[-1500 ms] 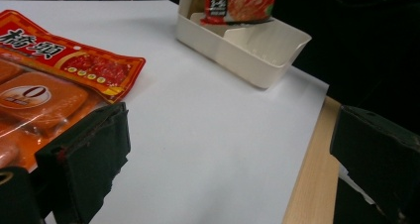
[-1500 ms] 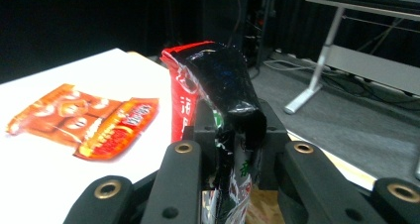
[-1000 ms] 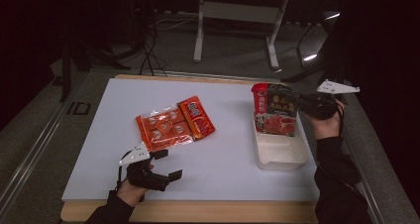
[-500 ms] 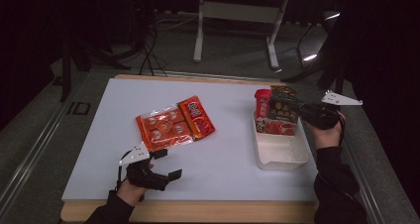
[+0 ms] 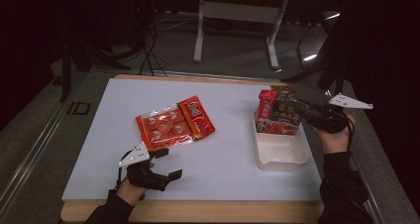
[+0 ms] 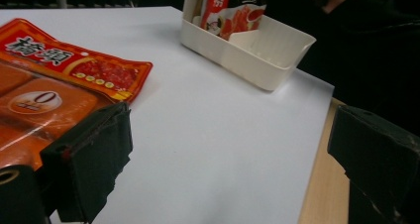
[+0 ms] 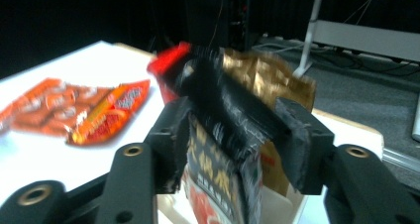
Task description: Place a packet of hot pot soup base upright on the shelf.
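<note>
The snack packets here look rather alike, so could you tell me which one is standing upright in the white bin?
The black-and-gold packet, between the right gripper jaws, which have just been opening. It stands upright in the white bin; the orange packets lie flat on the table.

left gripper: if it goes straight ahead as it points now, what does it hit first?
Probably nothing on the table. The left gripper, jaws open, points across bare white table. The orange snack pack lies just off to one side and the white bin farther ahead to the other; depth is uncertain.
</note>
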Action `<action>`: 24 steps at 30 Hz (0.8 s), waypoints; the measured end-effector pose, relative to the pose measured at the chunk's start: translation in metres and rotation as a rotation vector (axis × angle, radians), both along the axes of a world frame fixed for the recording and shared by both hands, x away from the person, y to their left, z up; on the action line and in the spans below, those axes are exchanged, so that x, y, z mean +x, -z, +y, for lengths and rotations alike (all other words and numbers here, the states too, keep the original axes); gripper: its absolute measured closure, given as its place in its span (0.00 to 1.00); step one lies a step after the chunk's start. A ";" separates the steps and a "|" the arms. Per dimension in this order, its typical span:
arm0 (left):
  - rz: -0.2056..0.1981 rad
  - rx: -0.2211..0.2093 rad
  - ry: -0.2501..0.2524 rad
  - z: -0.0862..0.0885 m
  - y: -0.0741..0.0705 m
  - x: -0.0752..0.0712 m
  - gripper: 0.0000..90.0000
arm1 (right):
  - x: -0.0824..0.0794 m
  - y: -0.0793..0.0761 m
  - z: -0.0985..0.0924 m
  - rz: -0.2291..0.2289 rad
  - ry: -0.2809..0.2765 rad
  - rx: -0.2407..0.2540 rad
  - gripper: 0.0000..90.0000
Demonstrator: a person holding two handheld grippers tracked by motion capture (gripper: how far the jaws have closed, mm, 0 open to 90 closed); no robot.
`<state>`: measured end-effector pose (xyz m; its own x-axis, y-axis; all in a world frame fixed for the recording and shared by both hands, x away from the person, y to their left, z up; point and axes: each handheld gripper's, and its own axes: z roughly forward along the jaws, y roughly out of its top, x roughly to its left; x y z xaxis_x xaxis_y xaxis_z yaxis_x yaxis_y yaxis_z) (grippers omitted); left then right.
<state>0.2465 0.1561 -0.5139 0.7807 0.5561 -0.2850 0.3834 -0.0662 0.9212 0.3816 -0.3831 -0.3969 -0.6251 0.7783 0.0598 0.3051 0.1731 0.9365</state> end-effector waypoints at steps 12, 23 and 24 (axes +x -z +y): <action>0.069 0.047 -0.002 0.000 -0.004 0.000 0.04 | -0.033 -0.040 0.039 -0.094 -0.033 0.047 0.31; 0.042 0.063 0.015 0.003 -0.015 -0.004 0.05 | -0.060 -0.018 0.077 -0.026 -0.171 0.085 0.15; 0.039 0.059 0.015 0.004 -0.017 -0.004 0.05 | -0.060 -0.018 0.077 -0.026 -0.171 0.085 0.15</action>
<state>0.2428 0.1601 -0.4972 0.7781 0.5612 -0.2823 0.4175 -0.1262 0.8999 0.3221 -0.3056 -0.3785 -0.7498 0.6537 0.1026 0.2535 0.1406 0.9571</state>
